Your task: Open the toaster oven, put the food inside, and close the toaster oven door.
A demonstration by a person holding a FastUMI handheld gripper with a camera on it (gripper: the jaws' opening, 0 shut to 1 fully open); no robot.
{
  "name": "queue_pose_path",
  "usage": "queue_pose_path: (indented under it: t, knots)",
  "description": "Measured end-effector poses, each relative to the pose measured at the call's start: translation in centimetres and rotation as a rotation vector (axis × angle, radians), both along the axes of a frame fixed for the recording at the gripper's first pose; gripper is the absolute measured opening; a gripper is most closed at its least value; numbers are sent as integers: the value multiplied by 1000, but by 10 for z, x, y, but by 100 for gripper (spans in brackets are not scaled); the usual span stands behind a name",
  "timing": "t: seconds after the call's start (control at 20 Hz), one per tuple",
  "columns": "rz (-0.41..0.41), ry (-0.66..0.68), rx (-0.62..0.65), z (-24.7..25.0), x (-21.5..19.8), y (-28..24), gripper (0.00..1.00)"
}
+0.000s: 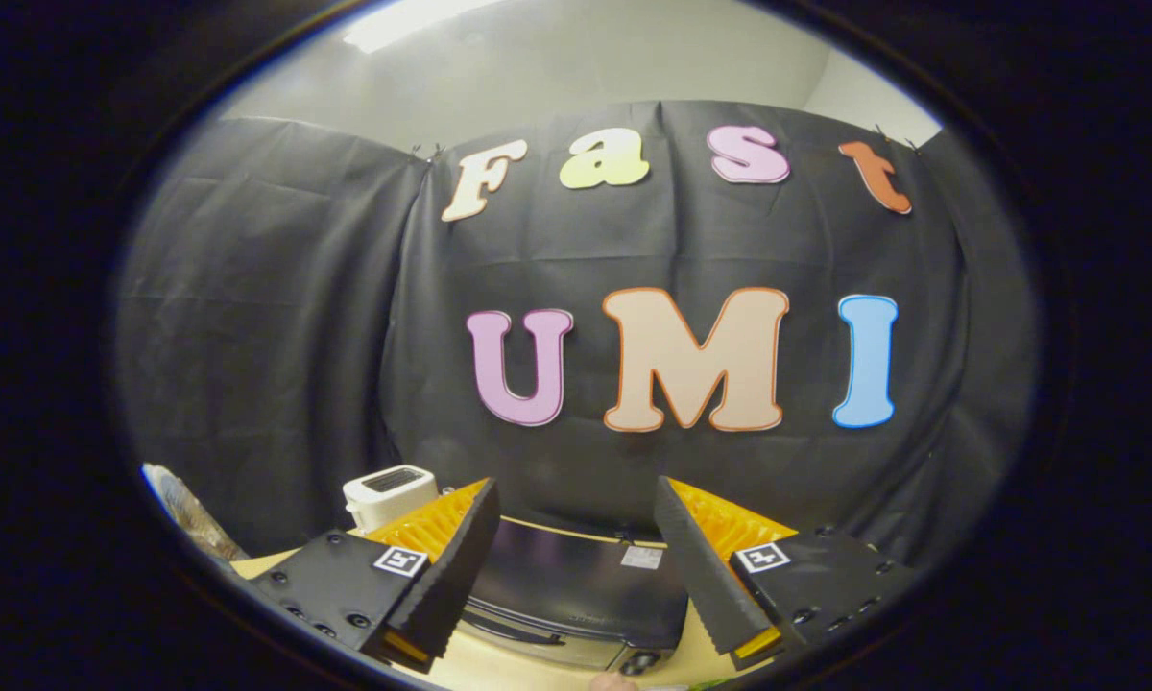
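Gripper view is looking down along the claw (576, 537), whose two fingers are standing wide apart and are holding nothing; their inner faces are ribbed like small teeth, and each finger is sitting on a flat block with a small square marker. Between the fingers and just beyond them, the toaster oven (576, 595) is resting on the pale, smooth tabletop (499, 667). It is a low box with a dark, glossy top that is reflecting light, a small light sticker near its back edge, and a thin curved handle across the front door. The door is looking closed, so I cannot tell what is inside. Beyond the left finger, a small white toaster (391, 491) with rounded corners and a dark slot on top is standing on the tabletop. Further to the left of it, something crinkled and shiny (184, 513) is lying, too blurred to tell. Black cloth with soft folds is hanging behind everything.
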State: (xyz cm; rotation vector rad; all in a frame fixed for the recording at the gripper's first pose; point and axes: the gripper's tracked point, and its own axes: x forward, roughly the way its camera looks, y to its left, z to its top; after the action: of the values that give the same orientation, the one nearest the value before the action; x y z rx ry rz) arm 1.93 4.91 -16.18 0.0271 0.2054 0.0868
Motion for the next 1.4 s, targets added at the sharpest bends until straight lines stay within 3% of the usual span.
queue_pose_path:
  t: [0.7,1.4]
  knots:
    - [15,231,-42,-163,0,39,100]
    - [8,321,-48,-207,-14,49,100]
